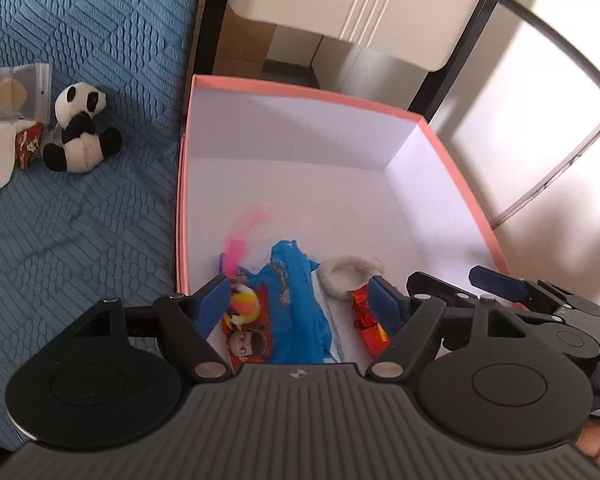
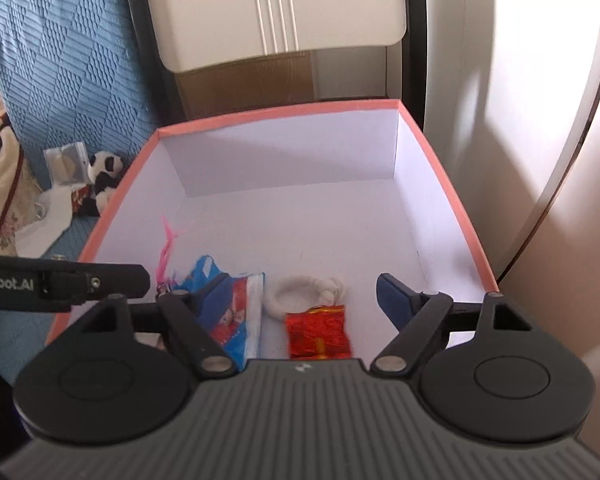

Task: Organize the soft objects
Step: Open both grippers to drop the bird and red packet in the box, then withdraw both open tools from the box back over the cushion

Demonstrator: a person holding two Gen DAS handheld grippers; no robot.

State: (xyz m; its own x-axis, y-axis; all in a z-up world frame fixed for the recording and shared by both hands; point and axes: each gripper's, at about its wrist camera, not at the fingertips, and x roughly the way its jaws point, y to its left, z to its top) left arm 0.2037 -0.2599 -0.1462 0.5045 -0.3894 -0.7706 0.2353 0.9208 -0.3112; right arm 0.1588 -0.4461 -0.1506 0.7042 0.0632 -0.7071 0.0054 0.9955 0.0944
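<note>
Our left tool (image 1: 300, 304) hangs over the near end of the pink-rimmed box (image 1: 312, 94), jaws spread wide and gripping nothing, and our right tool (image 2: 304, 296) hovers just beside it over the same box, released as well with nothing between its fingers. No earlier view here, so we stick to what lies below. On the white box floor we see a blue cloth toy (image 1: 300, 300), a yellow and pink soft ball (image 1: 244, 306) just beside it on a red printed pouch (image 1: 252, 344), a white fluffy ring (image 2: 296, 294) and, touching that ring, a shiny red packet (image 2: 318, 332). A pink tassel (image 2: 168, 240) lies near the box's left wall. Out on the blue bedspread (image 1: 80, 240), well apart from the box, a panda plush (image 1: 80, 130) sits upright next to a clear plastic packet (image 1: 18, 90).
</note>
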